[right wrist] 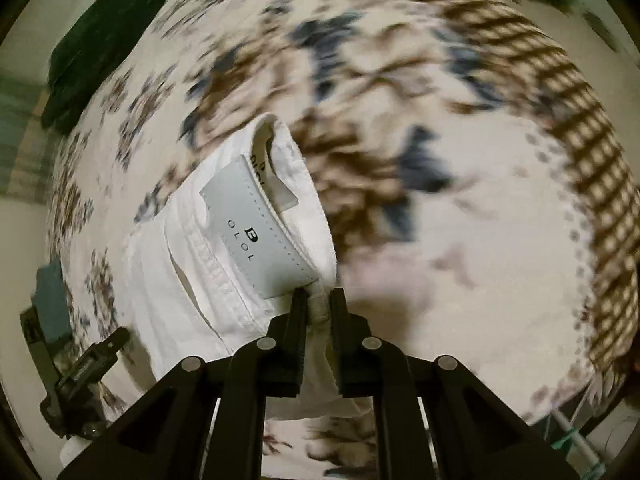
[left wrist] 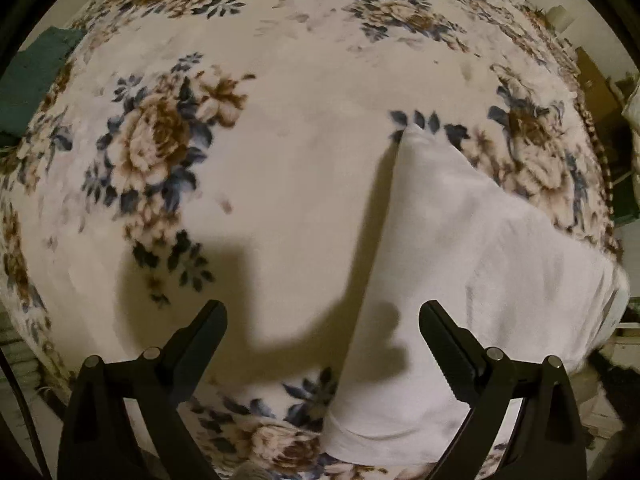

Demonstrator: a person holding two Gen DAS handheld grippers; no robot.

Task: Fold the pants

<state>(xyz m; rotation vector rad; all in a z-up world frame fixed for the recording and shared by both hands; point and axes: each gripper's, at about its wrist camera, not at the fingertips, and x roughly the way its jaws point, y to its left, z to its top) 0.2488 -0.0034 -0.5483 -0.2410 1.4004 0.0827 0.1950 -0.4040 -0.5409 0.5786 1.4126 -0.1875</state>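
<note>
White pants (left wrist: 460, 264) lie on a floral blanket (left wrist: 280, 120), running from the lower middle to the right edge of the left wrist view. My left gripper (left wrist: 323, 316) is open and empty above the blanket, with its right finger over the pants. In the right wrist view my right gripper (right wrist: 319, 296) is shut on the waistband of the pants (right wrist: 208, 272), beside a grey label (right wrist: 256, 228). The left gripper also shows at the lower left of that view (right wrist: 86, 368). The background there is blurred by motion.
A dark green cloth (left wrist: 32, 76) lies at the blanket's far left edge; it also shows in the right wrist view (right wrist: 108, 40). The blanket has a brown checked border (right wrist: 580, 152). Furniture stands past the bed's right edge (left wrist: 600, 92).
</note>
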